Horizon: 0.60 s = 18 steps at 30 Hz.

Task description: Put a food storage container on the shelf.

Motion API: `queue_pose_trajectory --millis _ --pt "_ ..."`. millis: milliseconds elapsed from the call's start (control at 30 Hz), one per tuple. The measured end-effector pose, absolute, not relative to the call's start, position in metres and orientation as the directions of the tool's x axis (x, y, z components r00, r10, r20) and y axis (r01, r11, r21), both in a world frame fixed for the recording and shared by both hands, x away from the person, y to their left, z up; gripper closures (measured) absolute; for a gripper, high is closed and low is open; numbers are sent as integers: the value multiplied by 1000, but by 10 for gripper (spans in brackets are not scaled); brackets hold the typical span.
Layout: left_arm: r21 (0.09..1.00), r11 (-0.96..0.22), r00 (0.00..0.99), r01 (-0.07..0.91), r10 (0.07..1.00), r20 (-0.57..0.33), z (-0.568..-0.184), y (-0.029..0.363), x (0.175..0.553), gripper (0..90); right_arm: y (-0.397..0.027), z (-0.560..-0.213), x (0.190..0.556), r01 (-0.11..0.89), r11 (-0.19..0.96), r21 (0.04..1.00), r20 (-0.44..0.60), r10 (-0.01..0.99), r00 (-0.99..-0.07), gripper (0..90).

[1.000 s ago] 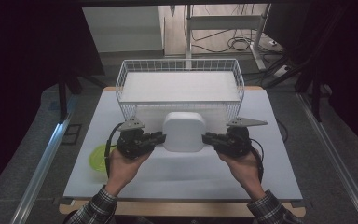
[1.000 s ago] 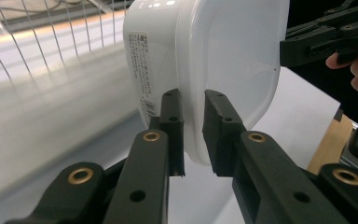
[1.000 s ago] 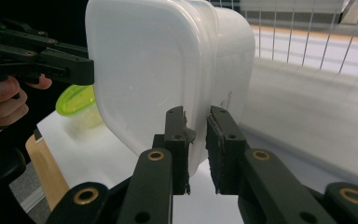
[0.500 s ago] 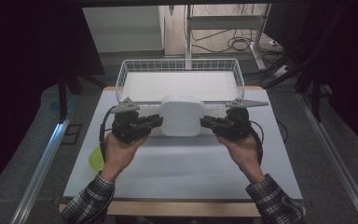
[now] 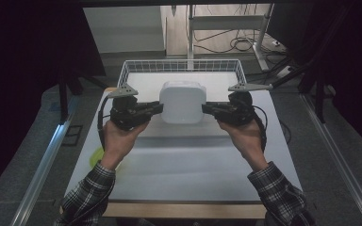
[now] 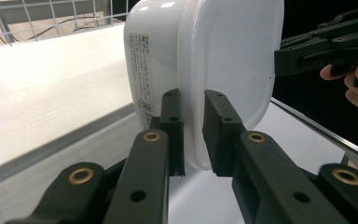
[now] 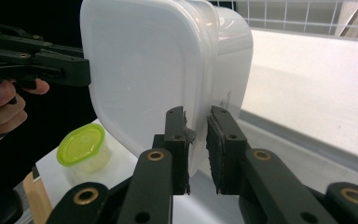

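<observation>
White plastic container (image 5: 182,101) hangs above the table's middle, just short of the wire basket (image 5: 136,67) at the far edge. Keeping both hands level and moving together should stop it tilting. Left tool (image 6: 193,133) and right tool (image 7: 196,144) each pinch its rim on opposite sides, jaws nearly together

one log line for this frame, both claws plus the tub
left claw: shut on tub rim | right claw: shut on opposite rim | white lidded tub: held off table, near wire basket | green-lidded cup: on table
</observation>
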<state>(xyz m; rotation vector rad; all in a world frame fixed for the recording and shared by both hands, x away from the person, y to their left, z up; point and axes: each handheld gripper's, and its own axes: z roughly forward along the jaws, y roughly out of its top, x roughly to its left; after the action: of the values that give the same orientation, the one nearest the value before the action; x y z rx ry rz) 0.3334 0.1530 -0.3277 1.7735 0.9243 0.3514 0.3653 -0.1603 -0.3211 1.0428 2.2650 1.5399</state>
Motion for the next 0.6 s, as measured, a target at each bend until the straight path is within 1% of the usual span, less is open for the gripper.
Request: queue_pose_trajectory --millis 300,600 --pt "896 -117 654 429 724 -219 -320 158 348 791 -156 -310 380 432 196 880 211 654 -726 788" --pt "893 -72 648 445 713 -266 -316 163 366 791 -152 -297 397 429 194 882 206 660 -723 787"
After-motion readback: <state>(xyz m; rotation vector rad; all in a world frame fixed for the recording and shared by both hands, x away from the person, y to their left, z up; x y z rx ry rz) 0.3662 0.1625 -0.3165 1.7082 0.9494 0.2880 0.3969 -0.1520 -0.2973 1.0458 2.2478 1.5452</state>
